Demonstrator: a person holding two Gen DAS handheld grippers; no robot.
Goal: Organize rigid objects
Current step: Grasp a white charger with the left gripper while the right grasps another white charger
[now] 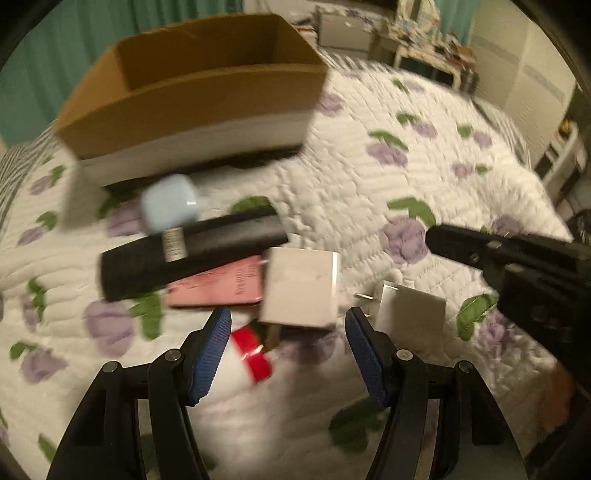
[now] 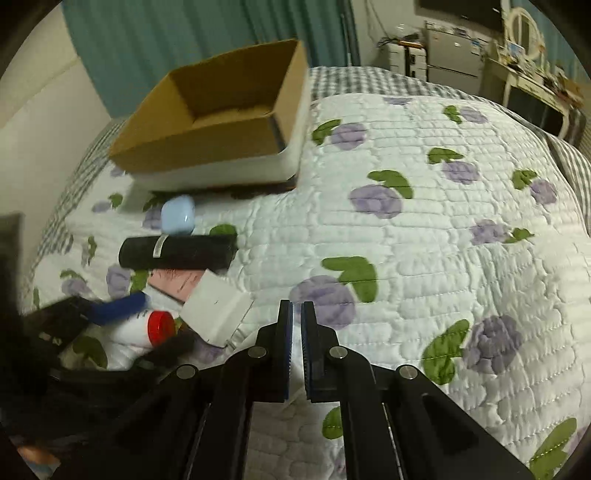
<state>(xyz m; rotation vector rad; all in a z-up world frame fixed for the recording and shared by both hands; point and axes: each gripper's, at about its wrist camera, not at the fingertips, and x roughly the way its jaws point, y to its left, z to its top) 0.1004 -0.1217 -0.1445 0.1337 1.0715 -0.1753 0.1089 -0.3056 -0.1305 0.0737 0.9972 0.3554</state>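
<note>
Small objects lie on a floral quilt (image 1: 369,206): a black tube (image 1: 192,251), a pale blue case (image 1: 170,203), a pink card (image 1: 218,284), a white charger block (image 1: 301,286), a second white plug (image 1: 410,310) and a white bottle with a red cap (image 1: 251,354). My left gripper (image 1: 286,325) is open, its jaws either side of the charger block's near edge and just above the red cap. My right gripper (image 2: 296,314) is shut and empty over bare quilt, right of the pile (image 2: 218,306). An open cardboard box (image 1: 199,88) sits behind the objects.
The box (image 2: 221,122) rests on a white base on the bed. Teal curtains (image 2: 184,33) hang behind. A cluttered desk and drawers (image 2: 454,55) stand at the far right. The right gripper's black body (image 1: 517,266) shows in the left wrist view.
</note>
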